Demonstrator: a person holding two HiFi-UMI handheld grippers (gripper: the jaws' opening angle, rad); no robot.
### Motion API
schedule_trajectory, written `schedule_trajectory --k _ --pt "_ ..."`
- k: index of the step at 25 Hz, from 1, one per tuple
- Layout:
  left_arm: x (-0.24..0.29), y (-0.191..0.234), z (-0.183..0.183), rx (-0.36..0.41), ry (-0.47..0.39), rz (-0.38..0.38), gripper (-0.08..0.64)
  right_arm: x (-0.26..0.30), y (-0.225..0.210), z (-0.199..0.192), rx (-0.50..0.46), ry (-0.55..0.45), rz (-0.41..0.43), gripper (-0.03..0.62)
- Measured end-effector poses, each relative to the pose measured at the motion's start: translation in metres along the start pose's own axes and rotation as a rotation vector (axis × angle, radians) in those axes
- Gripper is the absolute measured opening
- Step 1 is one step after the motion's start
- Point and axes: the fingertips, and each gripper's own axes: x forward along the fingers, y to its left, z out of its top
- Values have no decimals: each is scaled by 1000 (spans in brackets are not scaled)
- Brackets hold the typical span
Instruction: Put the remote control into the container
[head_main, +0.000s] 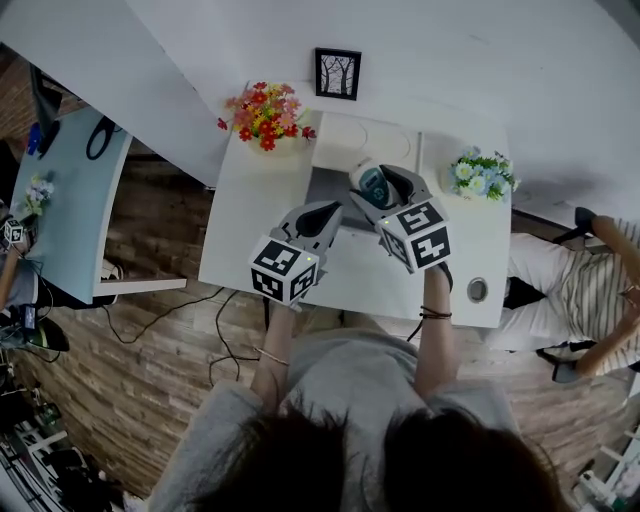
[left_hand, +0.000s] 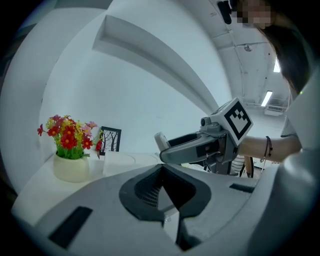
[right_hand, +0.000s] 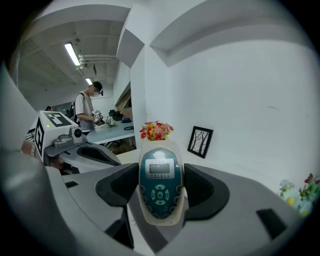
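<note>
My right gripper clamps the remote control; my left gripper is closed, empty. I should centre it over the container, lowering before release.

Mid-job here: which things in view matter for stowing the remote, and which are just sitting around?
In the job:
remote, clamped in the right gripper
container, just beyond it

Not in play:
red flowers
picture frame
blue flowers
left gripper, shut and empty
</note>
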Motion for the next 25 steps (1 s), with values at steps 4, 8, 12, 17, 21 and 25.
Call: schedule_trajectory --k 4,8,12,17,21,25 --pt "4 2 -7 0 17 -14 3 13 3 -17 -10 61 28 279" --pt "5 9 -13 -34 19 -1 3 27 5 -28 -25 123 55 279" --pt "9 14 -20 -70 19 9 3 40 5 -43 -21 173 78 279" --pt "13 16 -29 -85 48 7 3 56 6 -62 -11 252 107 279" --pt "12 19 -33 -102 59 5 3 69 8 -81 -13 322 121 279" --pt "14 21 -40 -127 71 6 3 74 10 -92 -13 396 120 279"
